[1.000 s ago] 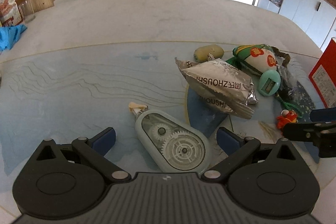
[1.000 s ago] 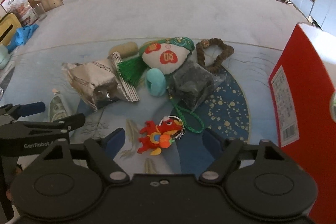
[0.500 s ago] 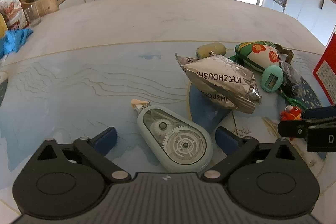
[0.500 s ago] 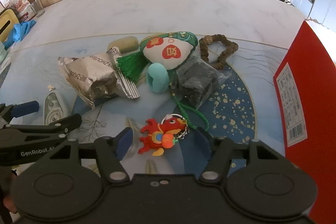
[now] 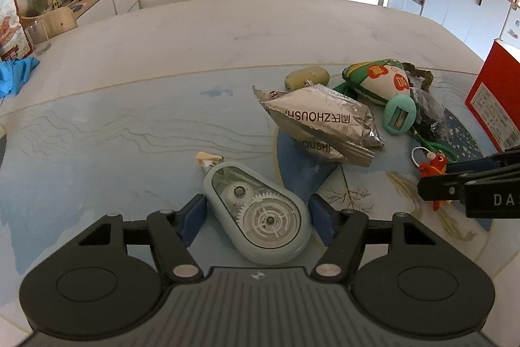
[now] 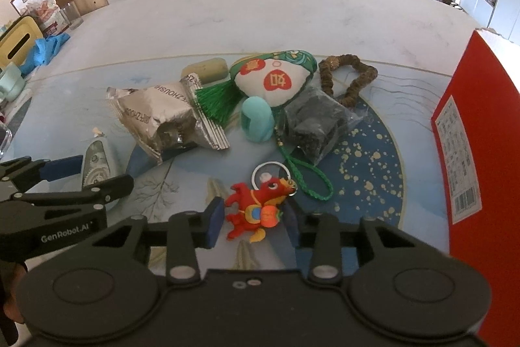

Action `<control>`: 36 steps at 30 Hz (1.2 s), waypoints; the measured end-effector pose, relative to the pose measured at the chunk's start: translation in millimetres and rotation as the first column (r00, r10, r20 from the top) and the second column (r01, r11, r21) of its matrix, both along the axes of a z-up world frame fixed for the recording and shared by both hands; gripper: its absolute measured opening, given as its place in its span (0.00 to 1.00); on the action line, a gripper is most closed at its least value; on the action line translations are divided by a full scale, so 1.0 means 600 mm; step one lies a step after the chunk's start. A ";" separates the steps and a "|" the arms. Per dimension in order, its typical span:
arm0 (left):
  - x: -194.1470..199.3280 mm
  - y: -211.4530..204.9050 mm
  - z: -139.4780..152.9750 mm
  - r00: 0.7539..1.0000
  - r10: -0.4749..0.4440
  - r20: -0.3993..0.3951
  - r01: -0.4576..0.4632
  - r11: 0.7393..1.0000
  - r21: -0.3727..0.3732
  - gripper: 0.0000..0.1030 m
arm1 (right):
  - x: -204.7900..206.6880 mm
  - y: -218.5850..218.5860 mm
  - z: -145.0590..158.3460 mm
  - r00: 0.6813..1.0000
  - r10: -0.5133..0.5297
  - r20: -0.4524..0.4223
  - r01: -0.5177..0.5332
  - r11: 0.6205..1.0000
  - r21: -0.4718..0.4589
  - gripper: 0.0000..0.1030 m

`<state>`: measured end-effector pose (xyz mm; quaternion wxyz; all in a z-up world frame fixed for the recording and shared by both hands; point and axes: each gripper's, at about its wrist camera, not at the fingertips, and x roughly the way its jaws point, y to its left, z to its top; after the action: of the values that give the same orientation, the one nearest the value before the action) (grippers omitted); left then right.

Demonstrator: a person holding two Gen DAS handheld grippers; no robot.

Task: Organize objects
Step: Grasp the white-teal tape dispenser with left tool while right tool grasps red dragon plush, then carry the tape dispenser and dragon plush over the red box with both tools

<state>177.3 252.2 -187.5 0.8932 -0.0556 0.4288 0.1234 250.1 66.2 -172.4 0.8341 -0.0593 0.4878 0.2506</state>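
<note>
Here, the round marbled tabletop (image 6: 260,12) w/ blue pattern carries everything. A red cardboard box (image 6: 481,152) stands at its right edge. A crinkled silver foil snack bag (image 5: 321,122) lies mid-table. Near the front edge, the pale green correction-tape dispenser w/ clear gear window (image 5: 256,210) lies flat between the left gripper (image 5: 256,217) pads; jaws just been closing, pads at its sides, contact unclear. Right gripper (image 6: 253,220), also closing, flanks the small red plush horse keychain (image 6: 256,210); pads not pressing yet.
</note>
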 end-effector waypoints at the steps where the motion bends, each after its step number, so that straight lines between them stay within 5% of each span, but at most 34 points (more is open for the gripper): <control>1: -0.001 0.000 0.001 1.000 0.001 -0.001 -0.001 1.000 0.000 0.66 | -0.002 -0.002 0.001 1.000 0.001 0.002 -0.001 1.000 0.005 0.36; 13: -0.031 -0.010 0.050 0.999 -0.016 0.035 0.017 1.000 -0.009 0.66 | -0.034 -0.043 0.049 1.000 0.005 0.031 -0.007 0.998 0.068 0.35; 36: -0.033 -0.154 0.215 0.957 -0.267 0.108 0.266 0.964 0.025 0.66 | -0.074 -0.176 0.208 0.988 -0.030 0.153 0.004 0.985 0.173 0.35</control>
<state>157.7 159.6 -58.8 0.9243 0.0004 0.3816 0.0006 205.4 -39.5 -47.5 0.8735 -0.0022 0.3987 0.2793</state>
